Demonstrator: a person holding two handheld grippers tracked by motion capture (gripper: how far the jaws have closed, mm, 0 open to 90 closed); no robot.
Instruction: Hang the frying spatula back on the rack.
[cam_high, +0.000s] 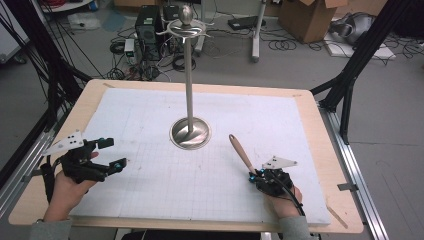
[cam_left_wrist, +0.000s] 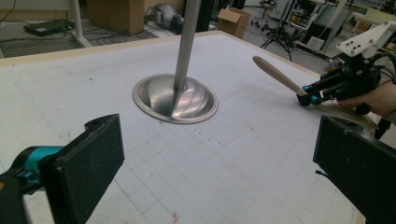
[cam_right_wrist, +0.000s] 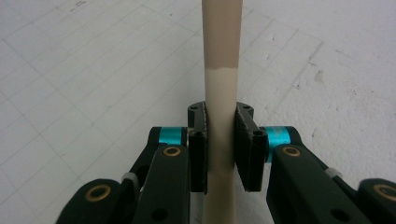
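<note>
A tall metal stand rests on its round base (cam_high: 190, 133) at the middle of the white grid mat (cam_high: 150, 190), and its pole (cam_high: 189, 75) ends in curved hooks (cam_high: 186, 26). My right gripper (cam_high: 256, 175) is at the front right, shut on a wooden-handled utensil (cam_high: 241, 152) whose handle slants up and away toward the stand. In the right gripper view both pads clamp the pale shaft (cam_right_wrist: 222, 46). The utensil's other end is hidden under the hand. My left gripper (cam_high: 114, 153) hovers at the front left, open and holding nothing, and points at the base (cam_left_wrist: 175, 98).
The mat lies on a wooden table (cam_high: 320, 130). Beyond the table's far edge are cables, a computer tower (cam_high: 148, 25), cardboard boxes (cam_high: 307, 17) and black frame legs (cam_high: 350, 75). Metal rails (cam_high: 357, 175) run along the table's sides.
</note>
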